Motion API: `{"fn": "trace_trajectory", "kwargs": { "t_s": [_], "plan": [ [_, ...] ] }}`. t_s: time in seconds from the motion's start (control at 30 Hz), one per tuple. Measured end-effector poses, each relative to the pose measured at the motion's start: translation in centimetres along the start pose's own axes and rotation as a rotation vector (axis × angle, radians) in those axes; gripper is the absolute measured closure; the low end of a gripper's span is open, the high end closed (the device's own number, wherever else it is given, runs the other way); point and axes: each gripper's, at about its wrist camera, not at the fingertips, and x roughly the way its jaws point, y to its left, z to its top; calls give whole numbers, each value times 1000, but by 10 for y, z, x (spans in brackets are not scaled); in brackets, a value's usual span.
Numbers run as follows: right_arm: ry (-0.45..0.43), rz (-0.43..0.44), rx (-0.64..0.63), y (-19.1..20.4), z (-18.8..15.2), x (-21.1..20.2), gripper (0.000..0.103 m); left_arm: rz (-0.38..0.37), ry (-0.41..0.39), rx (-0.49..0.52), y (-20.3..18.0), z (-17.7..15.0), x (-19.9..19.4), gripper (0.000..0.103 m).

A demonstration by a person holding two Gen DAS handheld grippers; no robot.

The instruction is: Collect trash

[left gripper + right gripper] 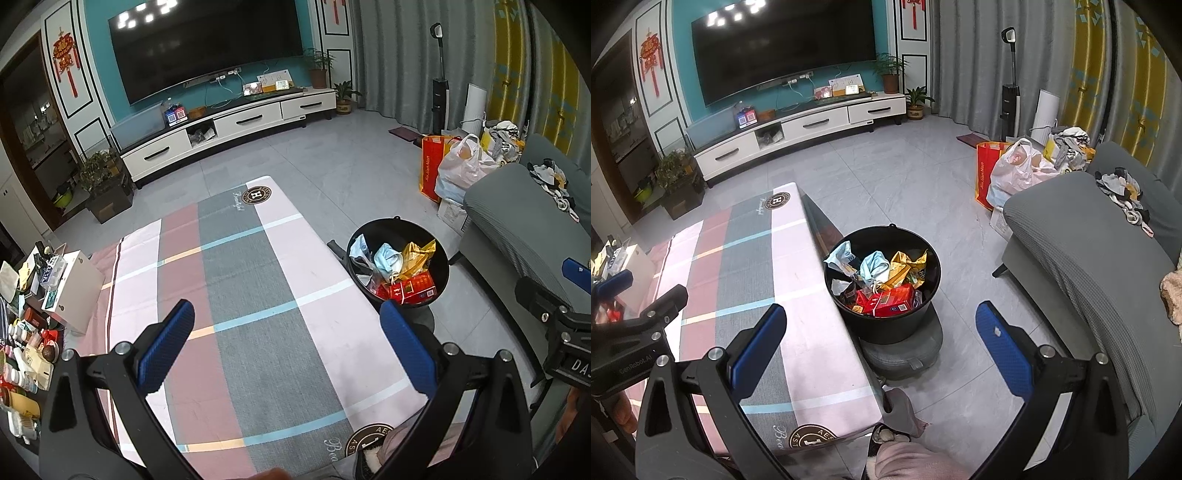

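Trash (882,280) is already piled in the black bucket (925,314) on the floor, just beside the counter (750,266) with the plaid cloth. Looks like crumpled wrappers, a face mask (874,266), a gold foil bag (908,264) and red cartons (886,301), so probably light, crinkly, squashable stuff; I'd pinch a loose edge or fold. Left gripper (286,347) and right gripper (881,349) both hover with jaws spread wide, holding nothing. Counter top looks bare.
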Motion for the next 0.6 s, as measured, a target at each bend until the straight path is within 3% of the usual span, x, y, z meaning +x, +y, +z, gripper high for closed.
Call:
{"fn": "trace_trajectory", "kwargs": {
  "t_s": [0.3, 0.6],
  "plan": [
    [7, 1, -1, 0, 0, 0, 3, 17, -22, -6, 3, 1, -4, 3],
    [10, 6, -4, 1, 1, 0, 3, -6, 6, -21, 6, 0, 0, 3]
  ]
}}
